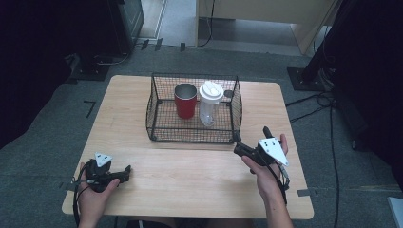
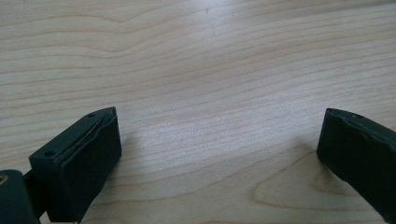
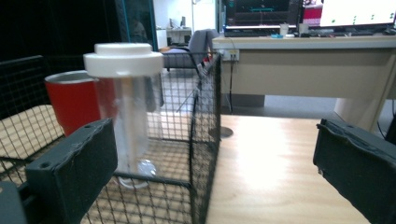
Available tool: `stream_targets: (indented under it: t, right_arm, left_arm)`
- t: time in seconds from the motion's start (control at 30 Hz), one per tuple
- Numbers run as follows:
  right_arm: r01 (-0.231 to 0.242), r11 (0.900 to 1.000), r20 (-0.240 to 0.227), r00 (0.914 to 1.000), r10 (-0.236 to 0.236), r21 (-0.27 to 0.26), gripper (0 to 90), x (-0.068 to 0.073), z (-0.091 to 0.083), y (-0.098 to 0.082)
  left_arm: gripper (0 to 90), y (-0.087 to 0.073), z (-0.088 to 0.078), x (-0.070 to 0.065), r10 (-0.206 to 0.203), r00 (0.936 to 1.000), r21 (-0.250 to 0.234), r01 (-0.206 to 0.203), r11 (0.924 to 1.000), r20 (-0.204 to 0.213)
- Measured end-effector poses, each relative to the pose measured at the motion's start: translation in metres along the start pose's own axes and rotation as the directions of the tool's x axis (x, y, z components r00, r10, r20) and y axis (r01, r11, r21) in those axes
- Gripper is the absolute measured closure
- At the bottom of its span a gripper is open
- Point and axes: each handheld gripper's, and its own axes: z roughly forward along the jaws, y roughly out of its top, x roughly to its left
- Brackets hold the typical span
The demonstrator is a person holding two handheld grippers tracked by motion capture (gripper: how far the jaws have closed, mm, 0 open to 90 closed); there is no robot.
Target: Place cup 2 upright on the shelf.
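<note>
Resting low on the wooden table [image 1: 190, 175], the left gripper [image 1: 124, 173] has its jaws spread wide over bare wood. Farther forward, the right gripper [image 1: 239, 148], also spread and empty, sits just beside the black wire basket [image 1: 195, 135], where a red tumbler [image 1: 185, 100] and a white-lidded clear bottle [image 1: 210, 102] stand upright, side by side.

The table [image 1: 142, 99] was pale wood with wavy brown grain — the lines ran in long bands across the left gripper view. The basket [image 1: 157, 118] was black wire mesh in a fine square grid. Inside it stood a red cup [image 1: 185, 105] with a silvery metal rim, and a clear bottle [image 1: 208, 110] with a white lid. Both grippers — the left gripper [image 1: 124, 173] and the right gripper [image 1: 239, 150] — were black, each topped by a light grey plate. The floor [image 1: 57, 109] was dark grey.
</note>
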Motion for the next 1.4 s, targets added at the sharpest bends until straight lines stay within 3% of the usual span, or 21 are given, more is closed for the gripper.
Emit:
stream_targets:
  t: [0.43, 0.57, 0.77, 1.07, 1.13, 1.23, 1.33, 1.37, 1.4]
  right_arm:
    - [-0.017, 0.998, 0.073, 0.9972, 0.013, 0.058, 0.0, -0.033, -0.027, -0.027]
    - [-0.007, 0.996, 0.104, 0.9946, -0.002, 0.086, 0.0, -0.048, -0.039, -0.040]
    - [-0.030, 0.993, 0.150, 0.9886, 0.012, 0.118, 0.0, -0.071, -0.057, -0.057]
    - [-0.052, 0.987, 0.173, 0.9846, 0.026, 0.152, 0.0, -0.092, -0.074, -0.064]
    - [-0.063, 0.980, 0.165, 0.9857, 0.032, 0.189, 0.0, -0.095, -0.075, -0.064]
    - [-0.059, 0.956, 0.145, 0.9892, 0.018, 0.286, 0.0, -0.100, -0.075, -0.063]
    - [-0.033, 0.937, 0.125, 0.9920, -0.011, 0.348, 1.0, -0.103, -0.076, -0.063]
    - [-0.037, 0.929, 0.124, 0.9923, -0.010, 0.369, 1.3, -0.104, -0.076, -0.063]
    - [-0.040, 0.915, 0.123, 0.9924, -0.011, 0.403, 1.6, -0.106, -0.076, -0.064]
  left_arm:
    - [0.5, 0.000, 0.000, 0.000, 0.001, 1.0000, 0.001, -0.001, 1.0000, 0.000]
    - [0.5, 0.000, 0.000, 0.000, 0.001, 1.0000, 0.001, -0.001, 1.0000, 0.000]
    - [0.5, 0.000, 0.000, 0.000, 0.001, 1.0000, 0.002, -0.001, 1.0000, 0.000]
    - [0.5, -0.001, -0.001, 0.000, 0.002, 1.0000, 0.002, -0.002, 1.0000, 0.001]
    - [0.5, -0.001, -0.001, 0.000, 0.002, 1.0000, 0.001, -0.002, 1.0000, 0.002]
    - [0.5, -0.001, -0.001, 0.000, 0.002, 1.0000, 0.001, -0.002, 1.0000, 0.001]
    - [0.5, -0.001, -0.001, 0.000, 0.002, 1.0000, 0.001, -0.002, 1.0000, 0.001]
    - [0.5, -0.001, -0.001, 0.000, 0.003, 1.0000, 0.001, -0.003, 1.0000, 0.001]
    - [0.5, -0.001, -0.001, 0.000, 0.003, 1.0000, 0.001, -0.003, 1.0000, 0.001]
